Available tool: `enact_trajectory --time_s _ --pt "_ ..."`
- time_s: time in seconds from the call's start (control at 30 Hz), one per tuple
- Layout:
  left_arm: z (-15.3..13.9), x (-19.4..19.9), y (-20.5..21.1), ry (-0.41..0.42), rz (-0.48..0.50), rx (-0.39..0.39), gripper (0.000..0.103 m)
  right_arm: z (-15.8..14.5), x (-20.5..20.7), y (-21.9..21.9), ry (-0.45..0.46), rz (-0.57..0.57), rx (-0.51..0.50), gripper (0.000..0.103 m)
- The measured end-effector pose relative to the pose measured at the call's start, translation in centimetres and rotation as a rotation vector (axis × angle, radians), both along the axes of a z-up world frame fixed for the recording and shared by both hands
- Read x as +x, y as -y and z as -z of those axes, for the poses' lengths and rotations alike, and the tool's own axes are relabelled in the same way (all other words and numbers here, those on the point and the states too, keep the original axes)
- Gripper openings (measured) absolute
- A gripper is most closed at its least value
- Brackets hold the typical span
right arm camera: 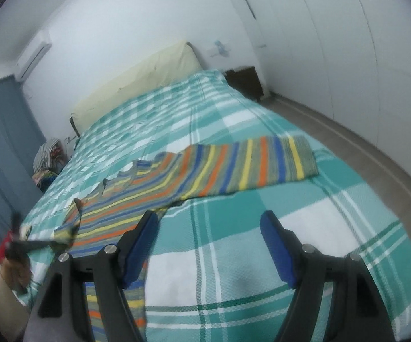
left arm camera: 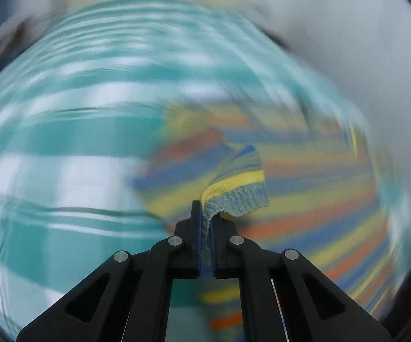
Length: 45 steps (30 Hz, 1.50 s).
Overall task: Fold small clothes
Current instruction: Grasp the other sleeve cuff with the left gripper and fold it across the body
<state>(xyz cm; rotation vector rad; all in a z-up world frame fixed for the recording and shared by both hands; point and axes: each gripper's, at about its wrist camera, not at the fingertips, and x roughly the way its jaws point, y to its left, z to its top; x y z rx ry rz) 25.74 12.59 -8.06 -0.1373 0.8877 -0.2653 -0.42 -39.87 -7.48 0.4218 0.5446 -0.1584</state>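
Note:
A small striped knit sweater in yellow, orange, blue and grey lies spread on the teal checked bedspread. One sleeve stretches to the right. My left gripper is shut on a cuff or hem edge of the sweater; the rest of the left wrist view is motion-blurred. The left gripper also shows in the right wrist view, blurred, holding the sweater's near-left corner. My right gripper is open and empty above the bedspread, just in front of the sweater.
A cream headboard stands at the far end of the bed. White wardrobe doors line the right wall beyond a strip of floor. A pile of clothes lies at the bed's left side near a blue curtain.

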Motion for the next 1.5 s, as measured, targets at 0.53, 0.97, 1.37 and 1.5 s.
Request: enact_trajectory --time_s 0.53,0.97,1.37,1.5 --pt "4.1 0.2 -17.3 -0.042 -0.63 -0.032 0.001 1.2 2.3 -4.3 -0.079 -0.112 -0.134 0.074" --pt "6.0 -0.3 -19.3 -0.132 -0.478 -0.296 0.051 2.0 3.0 -5.0 -0.117 -0.147 -0.12 0.074" --pt "5.2 -0.9 -18.0 -0.235 -0.376 -0.279 0.002 1.6 3.0 -5.0 -0.101 -0.147 -0.124 0.074" --pt "6.6 -0.8 -20.5 -0.333 -0.446 -0.246 0.001 1.6 3.0 -5.4 -0.098 -0.143 -0.161 0.074"
